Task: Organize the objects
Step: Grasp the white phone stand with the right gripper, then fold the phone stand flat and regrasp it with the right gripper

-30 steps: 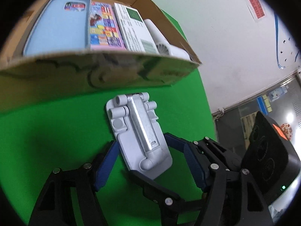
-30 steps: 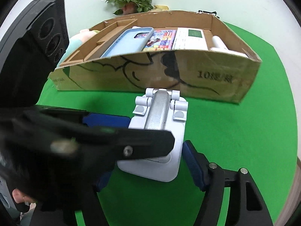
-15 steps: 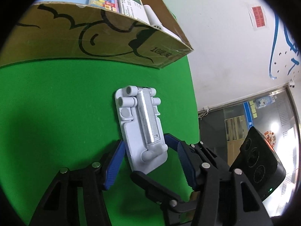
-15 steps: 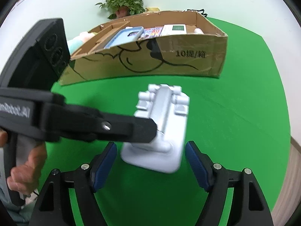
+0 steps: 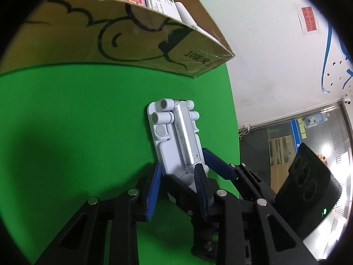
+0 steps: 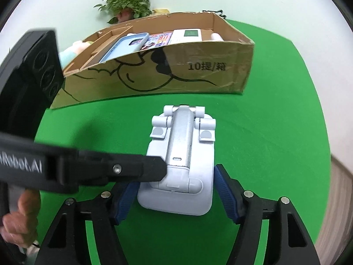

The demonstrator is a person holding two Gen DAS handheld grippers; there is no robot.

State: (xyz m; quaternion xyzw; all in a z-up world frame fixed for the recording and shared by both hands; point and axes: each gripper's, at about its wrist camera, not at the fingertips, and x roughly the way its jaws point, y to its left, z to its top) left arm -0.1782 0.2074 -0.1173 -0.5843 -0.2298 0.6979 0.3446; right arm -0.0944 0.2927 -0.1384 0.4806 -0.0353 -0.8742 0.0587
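Folded white phone stand [image 6: 181, 159] lying flat on green tabletop [image 6: 275, 154], long axis and hinge end toward cardboard box [image 6: 198, 70]; left hand-held gripper [image 5: 179, 183] closing on its near end, right hand-held gripper [image 6: 176, 194] closing, pads just clear.

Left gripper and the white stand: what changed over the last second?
The left gripper has narrowed from wide open around the folded white stand; its jaws are closing, pads at the near end. The right gripper straddles the same end, closing, pads apart from it. The stand remains on the green cloth before the cardboard box.

Your left gripper [image 5: 178, 176] is closing on the stand

Its blue pads, wide apart a second ago, now flank the white phone stand [image 5: 176, 137]; the cardboard box [image 5: 132, 44] sits farther off.
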